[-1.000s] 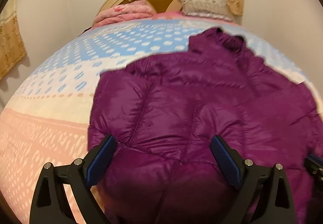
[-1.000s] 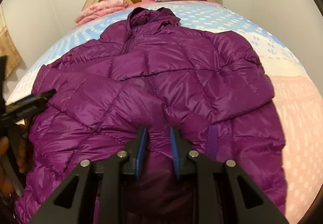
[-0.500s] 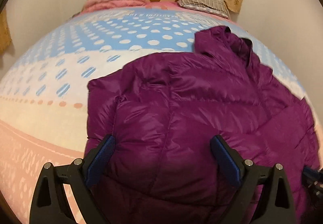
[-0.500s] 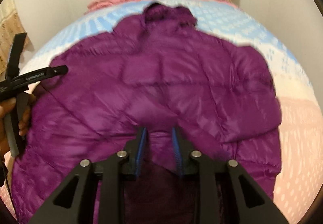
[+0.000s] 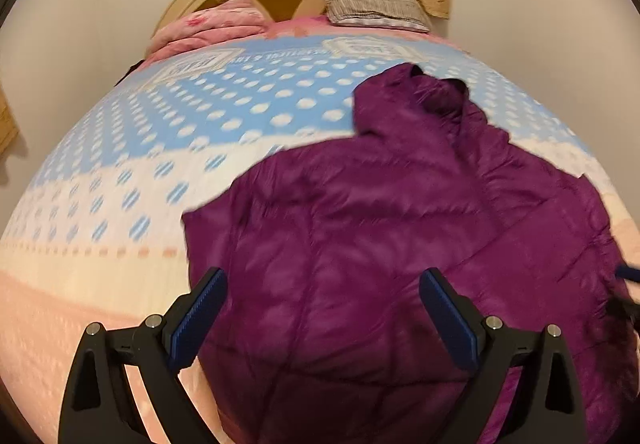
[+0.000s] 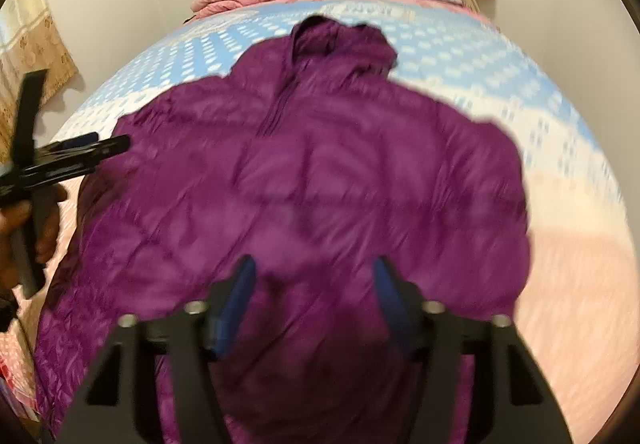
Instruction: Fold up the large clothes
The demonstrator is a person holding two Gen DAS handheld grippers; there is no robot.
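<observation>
Jaws just sprung apart, the right gripper hovers empty, as does the wide-open left gripper, over a glossy purple quilted puffer jacket, apparently zipped, spread on the dotted pastel bedspread.

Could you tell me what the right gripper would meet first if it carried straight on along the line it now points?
Most likely the purple jacket: the right gripper, its jaws just opened and holding nothing, points down at the jacket's quilted body lying on the bed. Depth is unclear through the blur.
</observation>
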